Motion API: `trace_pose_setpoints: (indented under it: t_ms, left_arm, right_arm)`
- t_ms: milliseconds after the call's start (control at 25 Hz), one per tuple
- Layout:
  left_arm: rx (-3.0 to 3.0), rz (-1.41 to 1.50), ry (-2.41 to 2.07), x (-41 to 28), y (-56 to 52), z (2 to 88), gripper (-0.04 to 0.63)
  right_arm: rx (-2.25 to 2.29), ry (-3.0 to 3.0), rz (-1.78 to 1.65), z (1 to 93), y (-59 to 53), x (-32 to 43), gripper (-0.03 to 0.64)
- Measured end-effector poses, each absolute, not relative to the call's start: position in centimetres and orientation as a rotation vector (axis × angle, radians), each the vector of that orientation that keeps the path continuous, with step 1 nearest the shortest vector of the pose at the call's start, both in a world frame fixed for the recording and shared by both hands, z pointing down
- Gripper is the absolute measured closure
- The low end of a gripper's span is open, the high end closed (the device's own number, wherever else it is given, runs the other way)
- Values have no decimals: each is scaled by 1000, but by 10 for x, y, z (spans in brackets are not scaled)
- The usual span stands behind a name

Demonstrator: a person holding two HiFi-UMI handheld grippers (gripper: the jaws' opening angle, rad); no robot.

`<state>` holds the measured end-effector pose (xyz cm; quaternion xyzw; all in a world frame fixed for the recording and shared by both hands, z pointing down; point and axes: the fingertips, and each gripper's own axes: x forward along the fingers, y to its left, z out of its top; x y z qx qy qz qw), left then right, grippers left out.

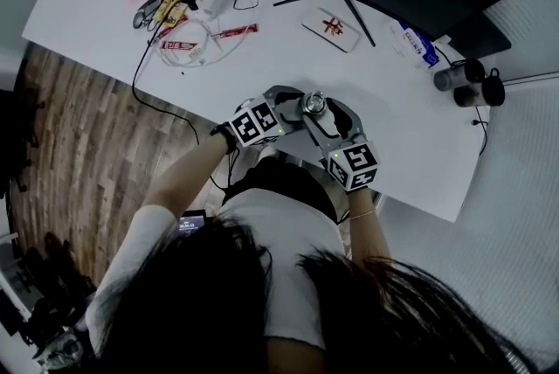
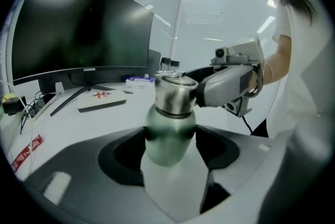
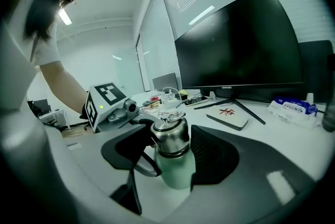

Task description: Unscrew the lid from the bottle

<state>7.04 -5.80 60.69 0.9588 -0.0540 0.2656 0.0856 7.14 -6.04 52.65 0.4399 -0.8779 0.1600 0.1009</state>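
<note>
The left gripper (image 2: 170, 140) is clamped on the green bottle (image 3: 177, 170) from 9 o'clock. The right gripper (image 3: 168, 147) is clamped on its steel lid (image 2: 174, 93) from 4 o'clock. The bottle stands upright on the table (image 1: 419, 128).

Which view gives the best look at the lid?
Right gripper view: the steel lid sits sharp and centred between the right gripper's fingers, with the loop on top visible. Left gripper view shows the lid blurred, above the green bottle. Head view shows only its small top.

Brushed-metal lid (image 3: 169, 139), matt green bottle (image 3: 177, 171), smooth white table (image 1: 419, 123), wooden floor (image 1: 79, 132)
</note>
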Motion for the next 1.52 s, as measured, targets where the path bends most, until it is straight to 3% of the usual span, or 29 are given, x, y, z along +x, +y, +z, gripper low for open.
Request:
trace_pose_setpoints:
  t_ms: [400, 1080, 1520]
  left_arm:
    - [2847, 768, -210, 69, -58, 608, 245]
    - [2885, 895, 391, 65, -55, 602, 244]
    - [2870, 939, 622, 63, -57, 603, 242]
  right_arm:
    - [1338, -2588, 411, 529, -65, 70, 379]
    - [523, -2775, 392, 530, -63, 60, 380]
    - [256, -2715, 304, 530, -63, 53, 380]
